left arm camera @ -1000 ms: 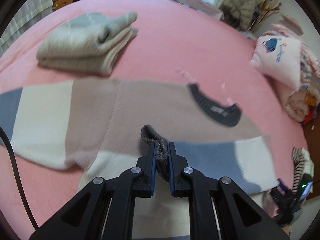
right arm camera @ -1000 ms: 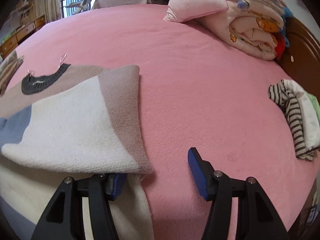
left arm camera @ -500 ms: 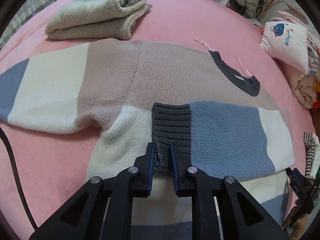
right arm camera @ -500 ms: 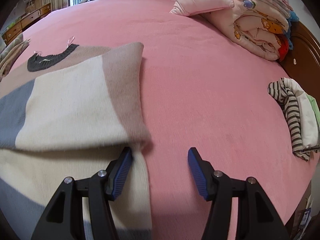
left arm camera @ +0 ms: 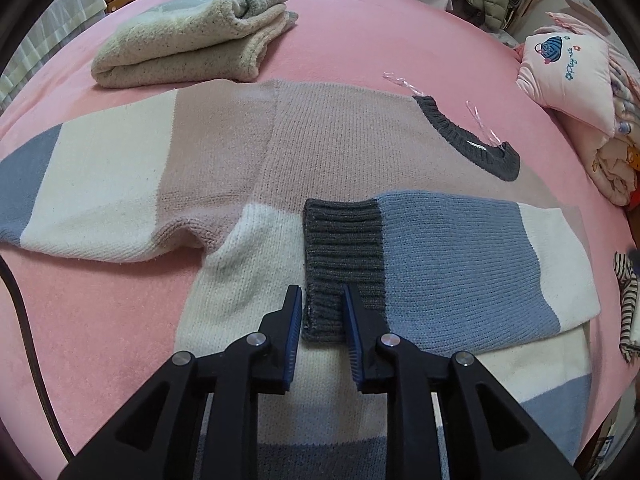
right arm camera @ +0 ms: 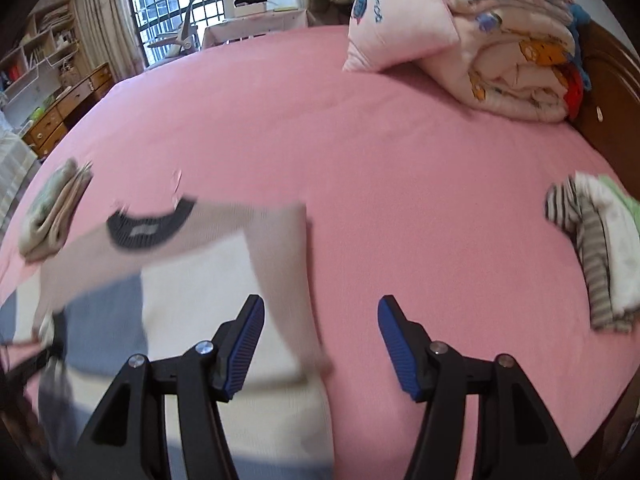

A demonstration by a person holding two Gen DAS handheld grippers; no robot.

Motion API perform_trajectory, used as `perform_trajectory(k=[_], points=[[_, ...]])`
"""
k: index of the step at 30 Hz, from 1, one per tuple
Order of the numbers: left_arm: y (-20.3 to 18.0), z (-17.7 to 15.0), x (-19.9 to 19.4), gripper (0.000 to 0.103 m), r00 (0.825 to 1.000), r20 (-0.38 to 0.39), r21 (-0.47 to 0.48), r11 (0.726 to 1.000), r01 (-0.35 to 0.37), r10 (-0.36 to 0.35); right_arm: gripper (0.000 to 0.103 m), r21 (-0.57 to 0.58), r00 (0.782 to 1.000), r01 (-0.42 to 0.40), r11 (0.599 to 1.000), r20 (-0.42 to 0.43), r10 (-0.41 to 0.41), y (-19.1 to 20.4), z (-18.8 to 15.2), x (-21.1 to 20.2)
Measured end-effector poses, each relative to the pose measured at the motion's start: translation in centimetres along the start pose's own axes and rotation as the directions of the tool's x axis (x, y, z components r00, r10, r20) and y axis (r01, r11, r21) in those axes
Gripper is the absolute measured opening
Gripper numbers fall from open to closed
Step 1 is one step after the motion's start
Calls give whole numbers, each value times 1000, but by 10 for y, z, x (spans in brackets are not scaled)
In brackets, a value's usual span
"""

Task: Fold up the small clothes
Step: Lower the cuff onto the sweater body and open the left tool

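A colour-block knit sweater (left arm camera: 340, 140) in beige, cream and blue lies flat on the pink bed, its dark collar (left arm camera: 468, 136) at the far right. Its right sleeve (left arm camera: 460, 264) is folded across the body, and the dark grey cuff (left arm camera: 344, 248) lies flat on the cream band. My left gripper (left arm camera: 321, 292) is opening; the cuff's near corner sits between its jaws, and the pads do not press it. My right gripper (right arm camera: 320, 304) hangs open and empty above the sweater's (right arm camera: 200, 280) folded side edge. That view is blurred by motion.
A folded beige sweater (left arm camera: 192, 40) lies beyond the left sleeve. A pink pillow (right arm camera: 396, 32) and folded quilts (right arm camera: 520, 60) sit by the wooden headboard (right arm camera: 608, 80). A striped garment (right arm camera: 600, 248) lies at the right. A black cable (left arm camera: 24, 320) runs down the left edge.
The left gripper lowered the cuff onto the sweater's body and parted its jaws. The right gripper, still open, lifted away from the folded side edge.
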State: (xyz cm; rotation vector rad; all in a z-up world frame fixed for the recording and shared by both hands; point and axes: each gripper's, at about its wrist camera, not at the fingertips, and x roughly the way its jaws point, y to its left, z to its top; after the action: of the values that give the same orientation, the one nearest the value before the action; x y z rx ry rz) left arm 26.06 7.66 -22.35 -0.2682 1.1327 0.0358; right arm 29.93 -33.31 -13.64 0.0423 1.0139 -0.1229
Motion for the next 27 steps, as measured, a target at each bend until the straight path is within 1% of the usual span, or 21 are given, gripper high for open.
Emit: perform_trajectory(k=[3,7,8,9,10,11,15,16,18,20,22,25,27], points=[[1,1,1,20,1000,-5,4,1000,1,-1,59,-24,997,50,998,-53,-51,19,25,49],[2,4,3,20,1000,-9,14,1000,3,-3,59,-32,991,47,998,-127,-51,30,35,98],[2,4,4,20,1000,-9,15,1000,4,-4,57,-34,989,50,998,-139,-54,32,35,106],[2,4,4,20,1000,-9,17,1000,3,-3,51,-42,987,54,998,-148,-59,32,35,116],[2,4,5,21,1000,-9,20,1000,5,-5,26,-49,986,46,998,-156,-53,32,35,123],[2,4,5,22,1000,-7,22,1000,2,-2,19,-39,985,22,999,-168,-28,30,35,130],[0,3,8,24,1000,-1,35,999,-17,17,19,2,988,14,1000,-152,-13,20,33,139],[0,3,9,24,1000,1,37,999,-21,21,19,10,989,9,1000,-151,-8,17,32,140],[-1,2,10,24,1000,3,41,999,-26,26,29,27,989,11,1000,-145,-7,10,31,142],[0,2,10,24,1000,4,46,999,-27,27,59,41,990,42,998,-134,-36,-2,31,142],[0,1,10,25,1000,6,51,998,-28,28,71,44,992,66,997,-114,-61,-7,28,141],[1,2,9,25,999,8,56,998,-36,36,71,40,994,76,996,-78,-73,-6,24,129],[1,3,9,25,999,8,57,997,-46,45,66,29,994,102,994,-41,-101,1,23,113]])
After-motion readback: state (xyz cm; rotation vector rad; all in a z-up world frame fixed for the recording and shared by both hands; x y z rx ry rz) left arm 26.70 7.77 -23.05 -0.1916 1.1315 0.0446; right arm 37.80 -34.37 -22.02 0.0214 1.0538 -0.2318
